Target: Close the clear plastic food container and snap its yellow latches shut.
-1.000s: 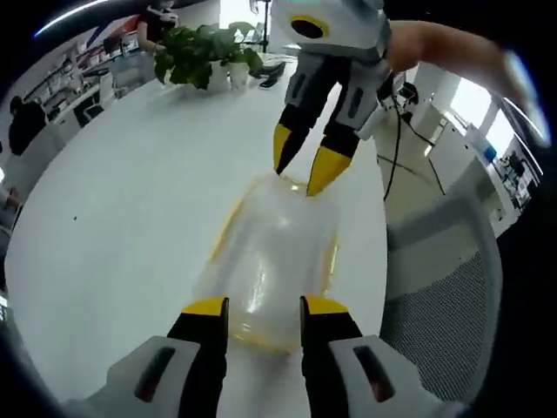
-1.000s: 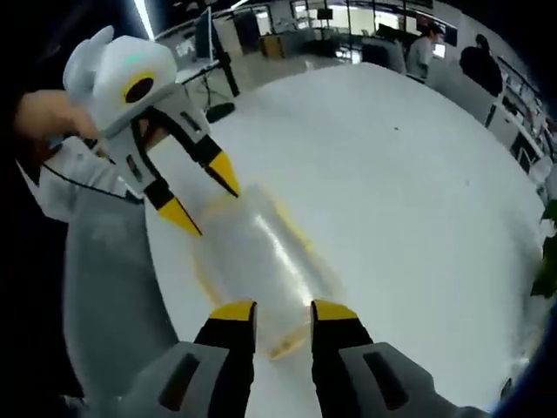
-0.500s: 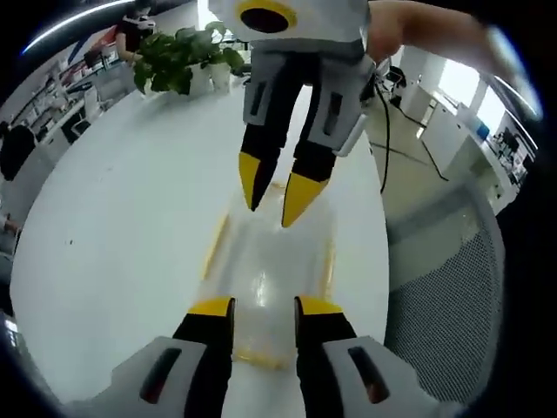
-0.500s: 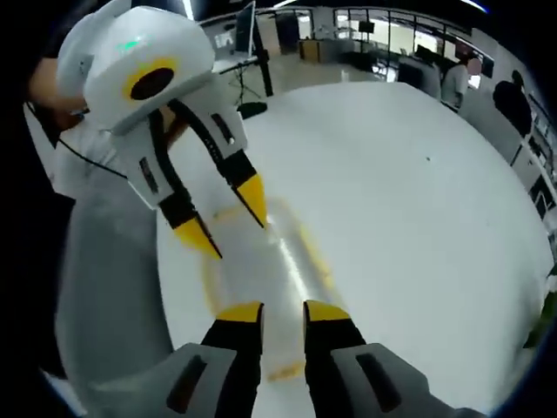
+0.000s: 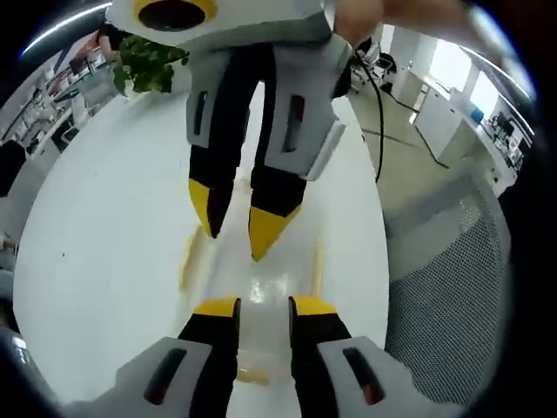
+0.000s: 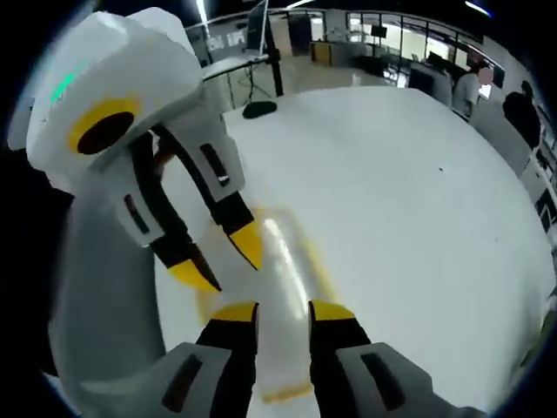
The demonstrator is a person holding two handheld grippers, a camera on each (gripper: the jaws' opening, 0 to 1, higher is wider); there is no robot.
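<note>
The clear plastic container [image 5: 261, 280] lies on the white table, with yellow latches along its sides [image 5: 186, 258] and at its near end [image 5: 252, 376]. My left gripper [image 5: 264, 306] stands open over the near end, the lid showing in the gap. My right gripper [image 5: 235, 225] comes down from above, open, its yellow tips over the far part of the lid. In the right gripper view the container [image 6: 285, 252] is blurred. My right gripper [image 6: 282, 311] is open above it, and my left gripper [image 6: 222, 261] reaches in from the left, tips close to the lid.
The white round table [image 5: 104, 218] extends to the left. A potted plant [image 5: 146, 63] stands at its far edge. A grey mesh chair [image 5: 444, 287] is by the table on the right. Desks and people [image 6: 522, 104] are in the background.
Both grippers have drawn much closer together over the container, each looming larger in the other's view. The gap between each pair of jaws has narrowed slightly.
</note>
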